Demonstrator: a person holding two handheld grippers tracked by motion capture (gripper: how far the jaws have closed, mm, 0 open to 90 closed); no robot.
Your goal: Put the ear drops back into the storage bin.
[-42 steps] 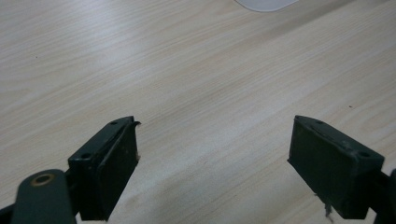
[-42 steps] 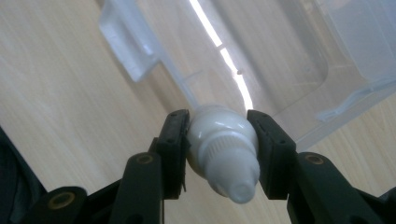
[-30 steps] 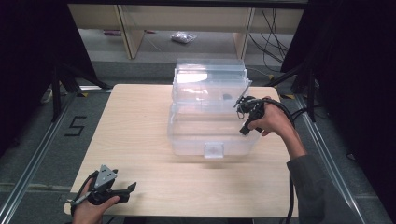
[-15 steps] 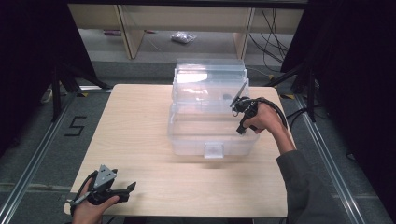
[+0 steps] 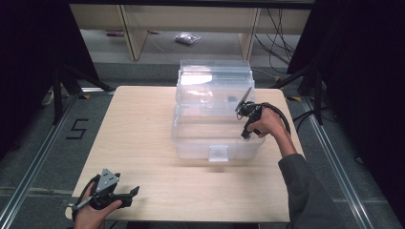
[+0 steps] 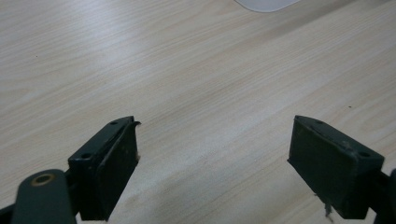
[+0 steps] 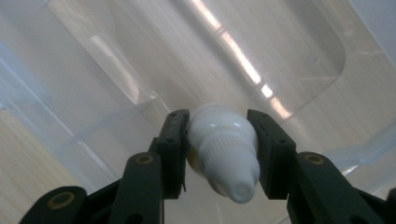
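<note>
bench (image 5: 143, 124): clear plastic bin (image 5: 215, 119) set on it | right gripper (image 7: 219, 140): clenched on small white bottle (image 7: 223, 149), held above bin | bottle: judged light, stiff, slippery; best taken at ribbed waist | left gripper (image 6: 215, 154): fingers released, nothing held

Wooden table (image 5: 143, 124), floor marking "5" (image 5: 79, 129), plastic bag (image 5: 186, 38), cables (image 5: 279, 24)

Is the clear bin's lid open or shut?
Open. The lid stands up behind the clear bin, and the right claw holds a white bottle over the bin's open top.
</note>
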